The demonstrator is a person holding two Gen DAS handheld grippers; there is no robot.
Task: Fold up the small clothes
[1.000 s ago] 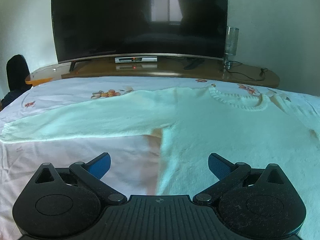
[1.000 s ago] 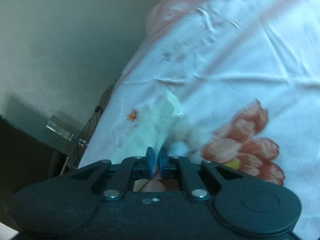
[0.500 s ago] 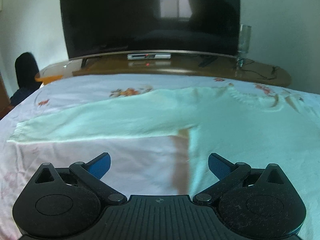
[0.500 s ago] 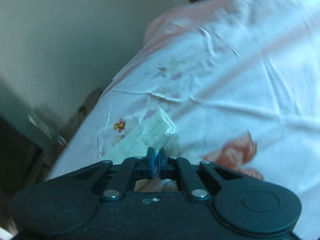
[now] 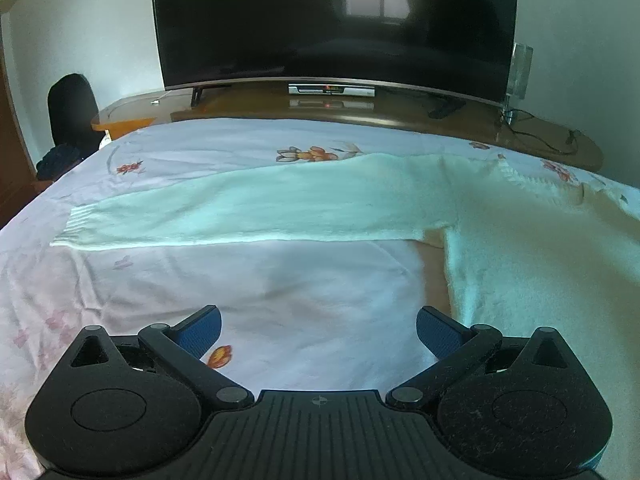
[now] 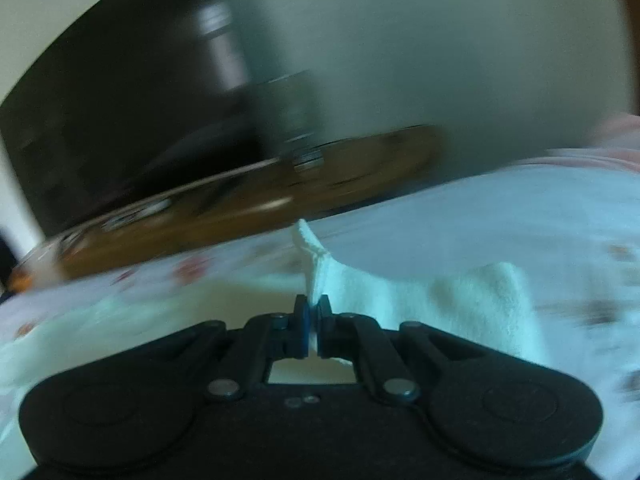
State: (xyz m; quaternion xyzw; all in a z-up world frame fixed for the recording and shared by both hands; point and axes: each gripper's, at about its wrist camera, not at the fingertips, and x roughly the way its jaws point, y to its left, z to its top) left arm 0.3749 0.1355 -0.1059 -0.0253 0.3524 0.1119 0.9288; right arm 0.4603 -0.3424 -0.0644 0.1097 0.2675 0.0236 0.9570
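A pale cream knitted sweater point(image 5: 520, 240) lies flat on the flowered bed sheet point(image 5: 280, 292). Its left sleeve point(image 5: 248, 212) stretches out to the left, cuff at the far left. My left gripper point(image 5: 318, 330) is open and empty, low over the bare sheet in front of the sleeve and left of the sweater's body. My right gripper point(image 6: 313, 312) is shut on the sweater's other sleeve point(image 6: 460, 304) near its cuff and holds it lifted; the right wrist view is motion-blurred.
A large dark TV point(image 5: 332, 24) stands on a wooden cabinet point(image 5: 360, 112) beyond the bed's far edge, with a glass point(image 5: 520, 72) and cables at its right. A dark chair point(image 5: 72, 108) stands at the far left.
My left gripper has shifted left along the sleeve, staying open. My right gripper, still shut on the other sleeve, has swung round from facing the bed's corner to facing the TV cabinet.
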